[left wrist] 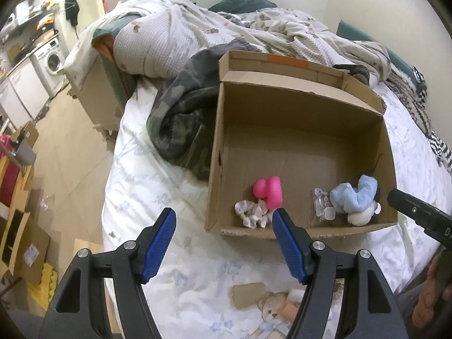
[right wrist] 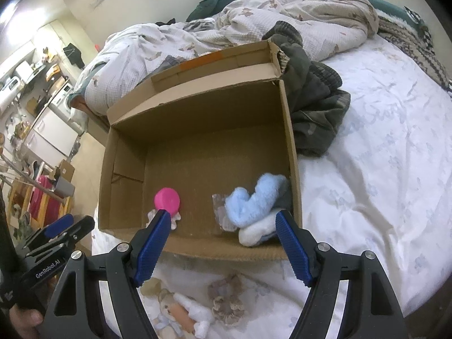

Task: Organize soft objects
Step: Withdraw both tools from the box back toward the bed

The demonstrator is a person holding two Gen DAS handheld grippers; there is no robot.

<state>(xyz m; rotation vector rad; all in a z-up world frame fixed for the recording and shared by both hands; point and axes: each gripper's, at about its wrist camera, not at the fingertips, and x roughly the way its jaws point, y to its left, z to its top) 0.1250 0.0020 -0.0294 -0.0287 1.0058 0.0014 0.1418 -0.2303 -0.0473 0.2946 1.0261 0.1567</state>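
Note:
An open cardboard box [left wrist: 299, 104] [right wrist: 197, 107] sits on the bed. Inside, near its front wall, lie a pink soft toy [left wrist: 269, 190] [right wrist: 167, 197] on a patterned fabric piece [left wrist: 251, 213], a small clear packet [left wrist: 323, 204], and a blue-and-white plush [left wrist: 357, 197] [right wrist: 254, 200]. My left gripper [left wrist: 223, 217] is open and empty, just in front of the box. My right gripper [right wrist: 223, 220] is open and empty, over the box's front edge. A beige scrunchie [right wrist: 226, 296] and a small doll [right wrist: 180, 315] lie on the sheet below it.
A dark camouflage garment [left wrist: 180, 130] [right wrist: 316, 107] lies beside the box. A rumpled duvet [left wrist: 197, 28] covers the far bed. The floor at left holds cardboard boxes [left wrist: 25, 243] and a washing machine [left wrist: 50, 59]. A cardboard scrap [left wrist: 248, 295] lies on the sheet.

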